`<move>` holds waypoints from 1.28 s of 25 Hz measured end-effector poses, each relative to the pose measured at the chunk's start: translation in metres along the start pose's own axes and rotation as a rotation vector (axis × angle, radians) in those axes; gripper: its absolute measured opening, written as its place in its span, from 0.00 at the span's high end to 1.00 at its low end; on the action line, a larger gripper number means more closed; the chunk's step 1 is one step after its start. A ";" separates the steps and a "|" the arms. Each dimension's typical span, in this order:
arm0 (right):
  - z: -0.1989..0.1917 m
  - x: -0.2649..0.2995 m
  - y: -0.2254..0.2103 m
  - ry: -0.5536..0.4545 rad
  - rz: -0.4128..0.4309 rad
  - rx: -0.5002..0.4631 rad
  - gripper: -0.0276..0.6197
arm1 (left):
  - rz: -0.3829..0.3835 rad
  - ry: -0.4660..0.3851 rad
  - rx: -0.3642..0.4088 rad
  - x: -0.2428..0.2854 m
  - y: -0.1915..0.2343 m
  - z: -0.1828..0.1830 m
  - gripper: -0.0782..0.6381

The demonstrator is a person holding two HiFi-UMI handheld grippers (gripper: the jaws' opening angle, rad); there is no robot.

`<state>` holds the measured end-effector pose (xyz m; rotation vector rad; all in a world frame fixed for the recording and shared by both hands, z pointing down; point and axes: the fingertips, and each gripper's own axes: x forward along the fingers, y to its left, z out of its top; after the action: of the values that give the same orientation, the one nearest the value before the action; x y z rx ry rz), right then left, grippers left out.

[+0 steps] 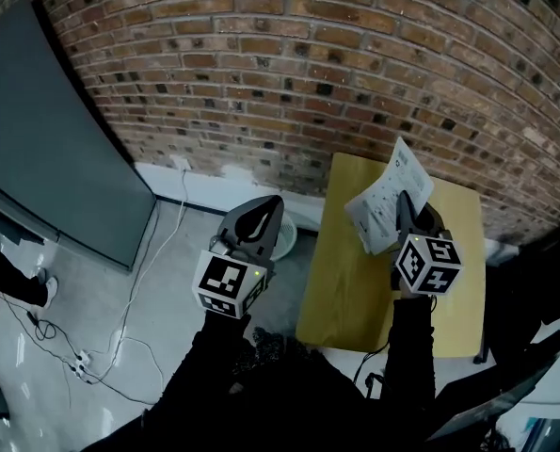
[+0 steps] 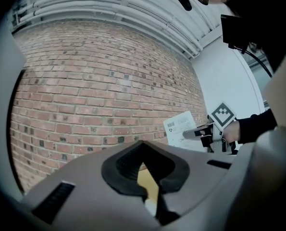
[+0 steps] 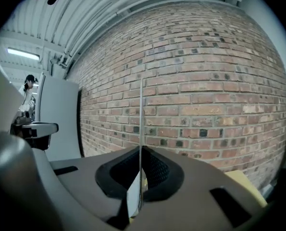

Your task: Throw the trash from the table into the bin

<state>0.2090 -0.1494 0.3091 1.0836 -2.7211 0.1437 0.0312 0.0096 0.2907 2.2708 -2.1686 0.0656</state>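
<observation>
1. The printed paper sheet [image 1: 385, 203] is pinched edge-on between the fingers of the right gripper [image 3: 140, 150] and rises past their tips, above the yellow table [image 1: 355, 290].
2. The fingers of the left gripper [image 2: 143, 146] are pressed together with nothing between them. The sheet is seen off to their right.

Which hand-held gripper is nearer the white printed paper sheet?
Right. The right hand-held gripper is clamped on the white printed paper sheet above the yellow table; the left hand-held gripper is off to its left, over the floor.
</observation>
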 end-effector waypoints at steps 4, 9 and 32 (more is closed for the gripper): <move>-0.006 0.017 0.011 0.013 0.047 -0.011 0.94 | 0.052 0.021 -0.013 -0.002 0.014 -0.008 0.88; -0.014 0.034 0.026 0.030 0.064 -0.008 0.94 | 0.063 0.029 -0.017 -0.003 0.029 -0.016 0.88; -0.041 0.168 0.165 0.077 -0.146 0.060 0.94 | -0.272 0.069 -0.086 0.045 0.200 -0.082 0.88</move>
<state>-0.0170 -0.1345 0.3855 1.2615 -2.5748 0.2397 -0.1689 -0.0421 0.3689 2.4491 -1.7754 0.0488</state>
